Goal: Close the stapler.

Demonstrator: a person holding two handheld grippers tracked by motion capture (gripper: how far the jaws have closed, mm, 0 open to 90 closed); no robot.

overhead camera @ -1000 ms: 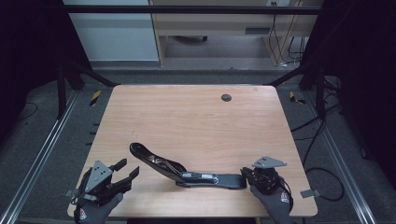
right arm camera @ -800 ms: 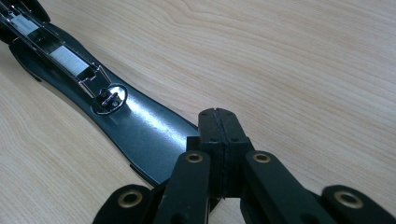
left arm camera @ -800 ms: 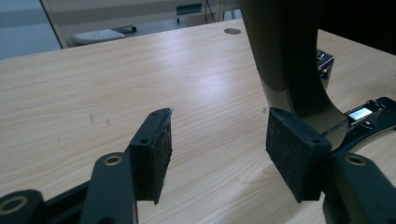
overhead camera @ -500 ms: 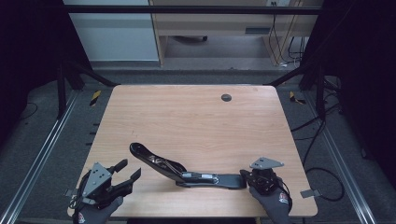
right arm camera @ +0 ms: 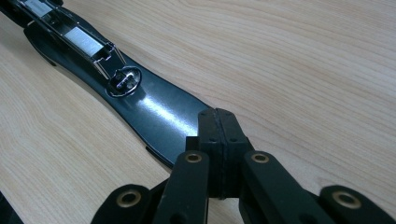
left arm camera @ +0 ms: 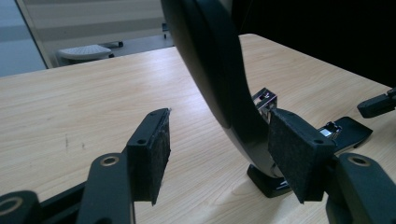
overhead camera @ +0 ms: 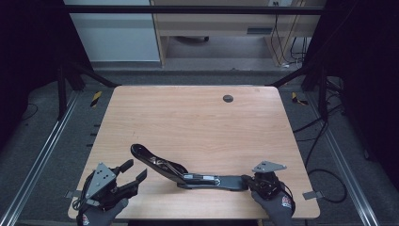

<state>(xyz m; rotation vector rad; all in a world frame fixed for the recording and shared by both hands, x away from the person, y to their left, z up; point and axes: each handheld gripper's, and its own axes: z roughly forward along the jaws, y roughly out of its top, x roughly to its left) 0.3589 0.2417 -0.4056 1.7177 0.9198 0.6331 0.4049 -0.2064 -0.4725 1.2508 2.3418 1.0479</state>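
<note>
Comparing against a second ago, I see little change on my end: the black stapler (overhead camera: 188, 172) lies where it lay, opened out flat along the near edge of the table (overhead camera: 197, 122), and my right gripper (overhead camera: 249, 182) sits at its right-hand end as before. Its jaws have just finished closing and now stand pressed together, pad against pad, tips resting on the glossy end of the stapler's base (right arm camera: 159, 112). Whether they pinch its edge or merely lie on top, I cannot tell from the right gripper view.

My left gripper (overhead camera: 134, 172) near the front left corner has edged slightly, and its jaws have opened a touch further; they stand well apart. In the left gripper view the stapler's raised arm (left arm camera: 210, 70) curves up between the two felt pads (left arm camera: 149, 154), close to the right one, though I think neither presses on it.

Light wood-grain laminate covers the table, with a small dark cable grommet (overhead camera: 228, 98) near the far edge. Grey carpet surrounds it, aluminium rails (overhead camera: 42, 155) run along both sides, cables (overhead camera: 324, 141) trail to the right, and a pale desk (overhead camera: 211, 28) stands behind.
</note>
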